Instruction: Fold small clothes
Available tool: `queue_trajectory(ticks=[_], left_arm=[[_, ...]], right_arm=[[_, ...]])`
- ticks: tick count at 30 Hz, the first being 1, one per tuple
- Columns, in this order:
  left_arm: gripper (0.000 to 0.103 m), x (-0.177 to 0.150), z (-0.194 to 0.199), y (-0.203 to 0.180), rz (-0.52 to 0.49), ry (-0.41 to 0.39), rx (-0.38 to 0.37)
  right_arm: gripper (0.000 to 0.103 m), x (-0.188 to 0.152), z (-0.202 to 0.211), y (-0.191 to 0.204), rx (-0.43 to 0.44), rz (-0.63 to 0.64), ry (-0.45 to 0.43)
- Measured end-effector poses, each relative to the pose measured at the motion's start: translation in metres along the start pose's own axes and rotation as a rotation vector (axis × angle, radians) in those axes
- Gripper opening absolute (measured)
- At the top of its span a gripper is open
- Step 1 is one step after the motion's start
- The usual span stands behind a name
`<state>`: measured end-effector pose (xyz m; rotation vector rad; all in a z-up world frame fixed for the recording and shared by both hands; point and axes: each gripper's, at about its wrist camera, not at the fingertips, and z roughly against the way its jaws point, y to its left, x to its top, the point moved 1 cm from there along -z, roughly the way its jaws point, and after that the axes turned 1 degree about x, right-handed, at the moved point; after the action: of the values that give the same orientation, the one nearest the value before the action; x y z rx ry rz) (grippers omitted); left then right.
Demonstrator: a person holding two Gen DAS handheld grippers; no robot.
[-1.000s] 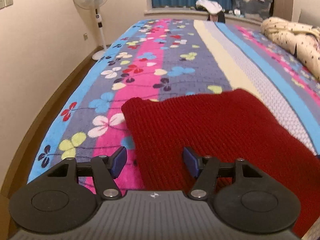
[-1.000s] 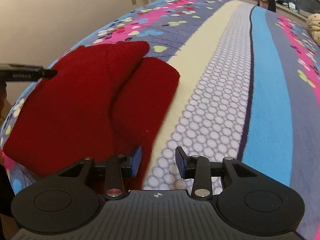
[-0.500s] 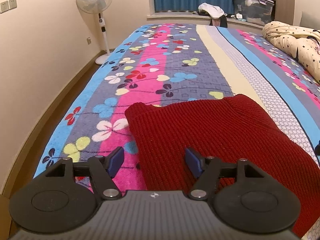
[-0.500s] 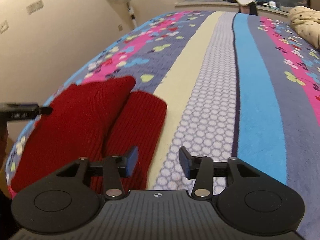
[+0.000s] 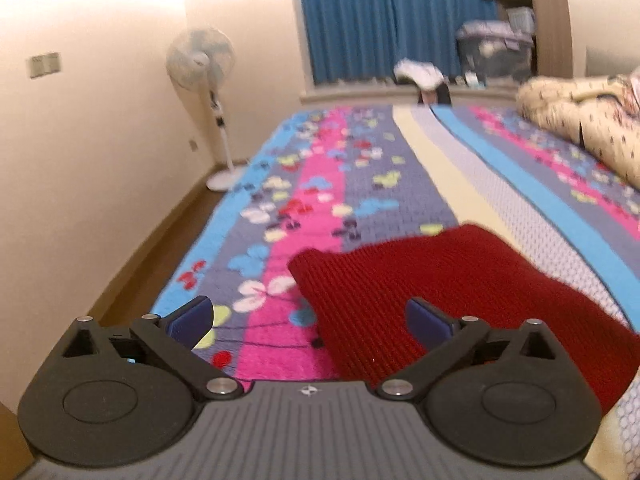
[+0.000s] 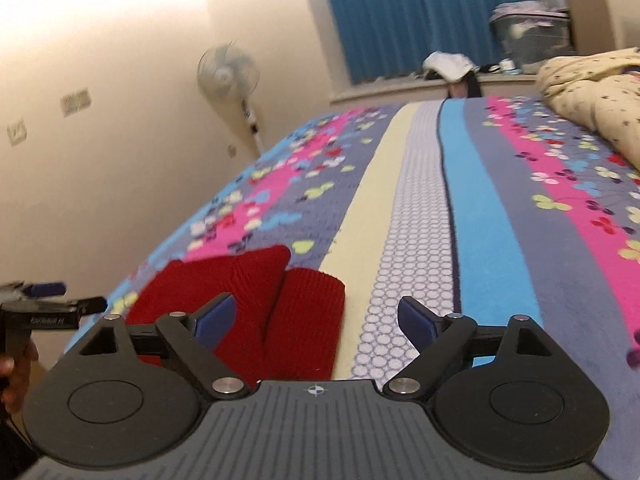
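Note:
A folded red knitted garment (image 5: 432,292) lies on the striped flowered bedspread (image 5: 328,184) near the bed's front left corner. It also shows in the right wrist view (image 6: 256,300), with a folded strip along its right side. My left gripper (image 5: 310,318) is open and empty, held above the garment's left edge. My right gripper (image 6: 316,318) is open and empty, held above the garment's right edge and the cream stripe. The left gripper also shows at the far left of the right wrist view (image 6: 44,300).
A standing fan (image 5: 204,92) is by the left wall. A cream patterned duvet (image 5: 580,124) is bunched at the bed's far right. Blue curtains (image 5: 384,20), storage boxes (image 5: 496,48) and a white cloth (image 5: 418,72) are beyond the bed's far end.
Both grippers have lifted and pulled back from the garment and their jaws have opened wider. The garment lies still.

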<state>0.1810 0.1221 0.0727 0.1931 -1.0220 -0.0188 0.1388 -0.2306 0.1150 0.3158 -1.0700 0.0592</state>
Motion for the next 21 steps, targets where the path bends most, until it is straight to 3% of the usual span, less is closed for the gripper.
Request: queue_trajectory(ticks=[6,10,19,21], left_arm=[[0.103,-0.012,0.052,-0.005,0.105,-0.037,-0.008],[0.103,-0.031,0.079,-0.025,0.11,-0.032,0.001],[0.102,-0.078,0.105,-0.062,0.14,0.153,0.088],[0.102,-0.083,0.104,-0.063,0.154,0.177,0.066]], right_arm=[[0.101,-0.024,0.04,0.04,-0.022,0.114,-0.039],[0.102,-0.041,0.054,0.068,-0.024,0.197,-0.042],[0.102,-0.055,0.041,0.092,-0.022,0.244,0.024],[0.102,-0.056,0.034,0.091,-0.028,0.224,0.047]])
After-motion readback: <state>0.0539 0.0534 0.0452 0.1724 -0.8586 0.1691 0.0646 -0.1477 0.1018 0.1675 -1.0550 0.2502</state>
